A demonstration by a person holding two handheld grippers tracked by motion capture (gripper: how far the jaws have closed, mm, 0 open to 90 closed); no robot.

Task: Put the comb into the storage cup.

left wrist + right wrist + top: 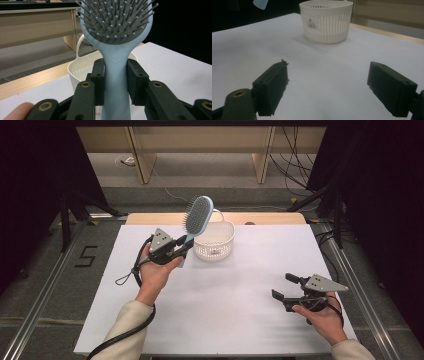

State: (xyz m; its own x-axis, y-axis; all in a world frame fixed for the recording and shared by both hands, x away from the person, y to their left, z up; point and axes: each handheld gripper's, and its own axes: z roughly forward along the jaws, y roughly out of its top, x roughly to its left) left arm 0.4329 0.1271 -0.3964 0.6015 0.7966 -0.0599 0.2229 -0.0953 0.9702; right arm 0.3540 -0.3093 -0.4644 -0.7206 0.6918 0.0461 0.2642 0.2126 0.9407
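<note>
From above, the left gripper (180,250) grips a pale blue hairbrush (197,217) by the handle, head raised just over the white basket (215,242) beside it. The left gripper view shows both jaws clamped on that handle, bristles facing back. In the right gripper view, the right gripper (327,87) is spread wide, basket ahead.

The table (225,310) is left bare between the left gripper (186,245) and the right gripper (282,287), so a wide lane is offered across the middle and front. The far centre is blocked by the basket (215,242), and the space over its left rim is taken by the raised brush (198,215). Bare table is seen from the right gripper's parted jaws up to the basket.
</note>
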